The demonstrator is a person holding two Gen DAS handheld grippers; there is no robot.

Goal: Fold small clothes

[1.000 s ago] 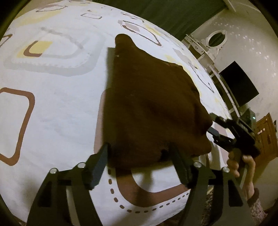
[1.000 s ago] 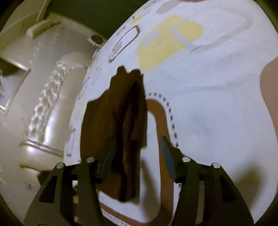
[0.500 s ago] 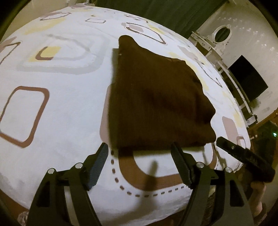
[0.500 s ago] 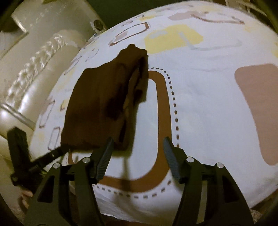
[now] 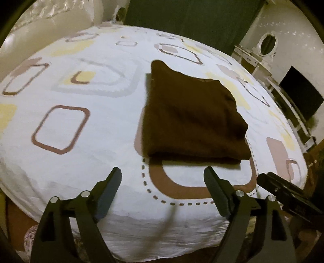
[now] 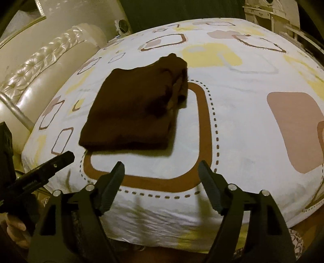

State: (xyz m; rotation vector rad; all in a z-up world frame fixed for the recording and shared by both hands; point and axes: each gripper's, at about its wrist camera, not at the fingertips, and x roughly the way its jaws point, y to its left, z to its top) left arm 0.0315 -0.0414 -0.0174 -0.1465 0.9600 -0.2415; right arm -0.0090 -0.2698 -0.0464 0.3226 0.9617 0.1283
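A dark brown garment (image 5: pixel 190 115) lies folded into a flat square on the white patterned bed sheet (image 5: pixel 81 141); it also shows in the right wrist view (image 6: pixel 137 109), with bunched layers at its far right corner. My left gripper (image 5: pixel 163 176) is open and empty, held back over the bed's near edge, short of the garment. My right gripper (image 6: pixel 161 170) is open and empty, also short of the garment. Each gripper shows at the edge of the other's view.
A padded cream headboard (image 6: pixel 40 66) runs along the left side of the bed. A white dresser with an oval mirror (image 5: pixel 267 43) and a dark screen (image 5: pixel 299 97) stand by the right wall. A dark green curtain (image 5: pixel 186 18) hangs behind.
Both grippers let go of the garment and pulled back towards the bed's near edge. The garment now lies flat and folded on the sheet.
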